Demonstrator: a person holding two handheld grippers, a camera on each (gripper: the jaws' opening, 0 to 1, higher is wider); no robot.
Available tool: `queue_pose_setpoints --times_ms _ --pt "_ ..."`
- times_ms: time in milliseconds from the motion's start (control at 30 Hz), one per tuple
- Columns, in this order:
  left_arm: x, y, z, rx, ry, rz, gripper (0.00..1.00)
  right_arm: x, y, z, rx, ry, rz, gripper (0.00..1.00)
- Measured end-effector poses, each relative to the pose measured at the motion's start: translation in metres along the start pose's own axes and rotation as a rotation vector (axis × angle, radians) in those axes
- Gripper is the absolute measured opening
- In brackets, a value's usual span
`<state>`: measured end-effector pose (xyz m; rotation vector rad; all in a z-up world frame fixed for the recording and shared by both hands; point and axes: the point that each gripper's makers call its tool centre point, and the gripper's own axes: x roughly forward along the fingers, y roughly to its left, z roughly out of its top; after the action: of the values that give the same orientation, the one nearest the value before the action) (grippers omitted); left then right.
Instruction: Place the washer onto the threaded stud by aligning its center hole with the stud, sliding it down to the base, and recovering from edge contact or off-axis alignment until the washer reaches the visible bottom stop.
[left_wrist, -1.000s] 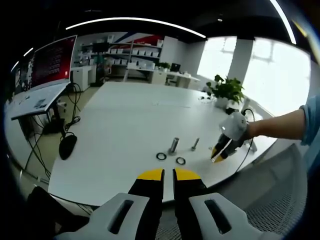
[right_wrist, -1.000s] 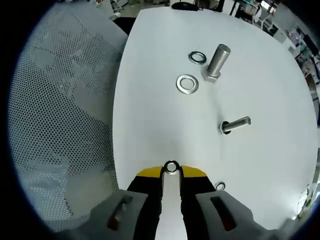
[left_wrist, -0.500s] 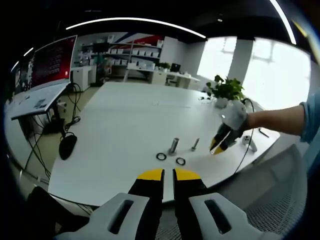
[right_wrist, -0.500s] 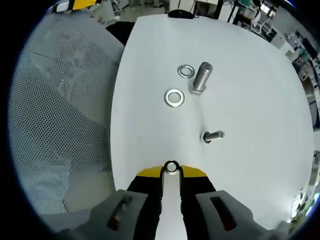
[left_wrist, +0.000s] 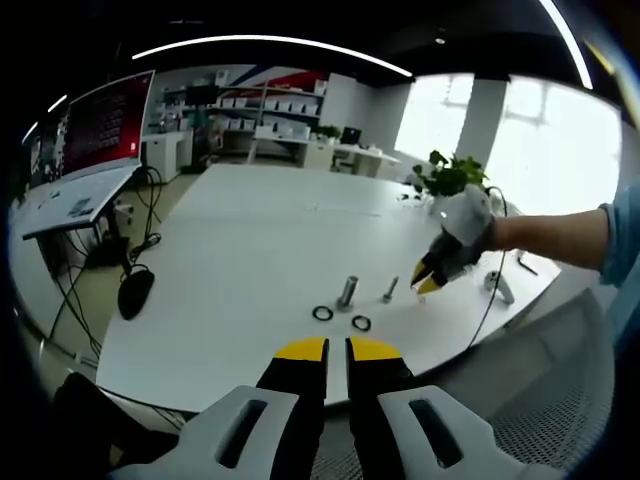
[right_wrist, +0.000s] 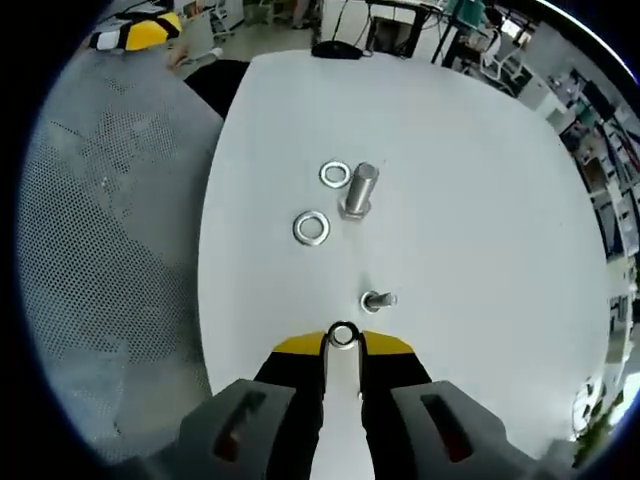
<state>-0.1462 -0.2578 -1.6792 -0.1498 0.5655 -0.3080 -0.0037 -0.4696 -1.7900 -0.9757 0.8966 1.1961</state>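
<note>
right gripper view | right gripper (right_wrist: 343, 343) pinches washer (right_wrist: 342, 335) edge-on at its tips, hole free, just short of small stud (right_wrist: 377, 300), probably the target | left gripper (left_wrist: 336, 349) idle, jaws nearly closed, holding nothing | 2 spare washers (right_wrist: 311, 228) beside big bolt (right_wrist: 358, 190)
</note>
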Motion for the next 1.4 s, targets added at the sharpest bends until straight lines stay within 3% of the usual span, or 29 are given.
queue_pose_setpoints --times_ms 300,1400 --pt "0.000 0.000 0.000 -0.001 -0.002 0.001 0.04 -0.004 -0.021 0.012 -0.011 -0.050 -0.097 0.13" --pt "0.000 0.001 0.000 -0.005 0.001 0.008 0.04 0.026 -0.028 0.010 -0.012 0.038 -0.051 0.13"
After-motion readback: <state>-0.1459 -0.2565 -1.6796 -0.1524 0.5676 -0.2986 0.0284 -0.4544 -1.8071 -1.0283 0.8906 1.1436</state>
